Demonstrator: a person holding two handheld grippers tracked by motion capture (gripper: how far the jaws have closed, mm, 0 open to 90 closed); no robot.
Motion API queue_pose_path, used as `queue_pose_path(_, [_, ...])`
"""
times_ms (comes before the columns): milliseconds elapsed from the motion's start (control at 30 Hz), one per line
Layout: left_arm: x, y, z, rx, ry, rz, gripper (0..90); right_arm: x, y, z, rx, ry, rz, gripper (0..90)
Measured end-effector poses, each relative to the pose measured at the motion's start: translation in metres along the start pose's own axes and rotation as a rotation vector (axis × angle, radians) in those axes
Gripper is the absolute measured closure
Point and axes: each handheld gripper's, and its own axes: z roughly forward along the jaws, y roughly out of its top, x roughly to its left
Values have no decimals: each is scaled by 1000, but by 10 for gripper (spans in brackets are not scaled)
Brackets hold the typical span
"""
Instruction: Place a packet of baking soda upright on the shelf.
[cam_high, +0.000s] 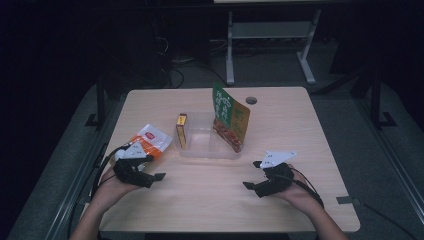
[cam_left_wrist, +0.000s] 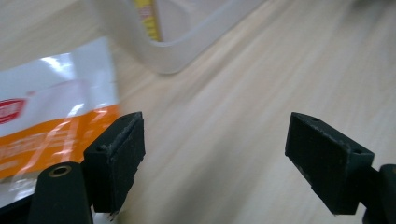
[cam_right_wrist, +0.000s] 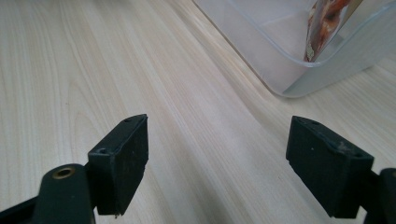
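Table (cam_high: 280, 200) lies bare around the clear tub (cam_high: 207, 151) at its middle. Left of the tub, flat near the table's left edge, an orange-white packet (cam_high: 148, 141) runs diagonally toward it. Left gripper (cam_high: 156, 172) and right gripper (cam_high: 251, 175) gape wide, empty.

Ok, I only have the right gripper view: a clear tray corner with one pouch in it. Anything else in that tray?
Observer: Yes, a yellow box stands at the left end of the clear tray; the green pouch leans at the right end.
Operator: Anything outside it?
Observer: An orange-and-white packet lies on the table, left of the tray.
Operator: Is the left tool gripping it?
Observer: No, the left tool is open, with nothing between its jaws.
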Motion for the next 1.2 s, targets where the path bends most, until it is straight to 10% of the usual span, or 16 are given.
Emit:
queue_pose_path(767, [127, -17, 7, 116, 267, -220, 206, 0, 1, 3, 8, 56, -33, 204])
queue_pose_path(967, [146, -33, 20, 184, 199, -284, 251, 0, 1, 2, 6, 66, -34, 205])
queue_pose_path(1200, [148, -36, 17, 166, 126, -314, 567, -1, 0, 1, 8, 63, -29, 205])
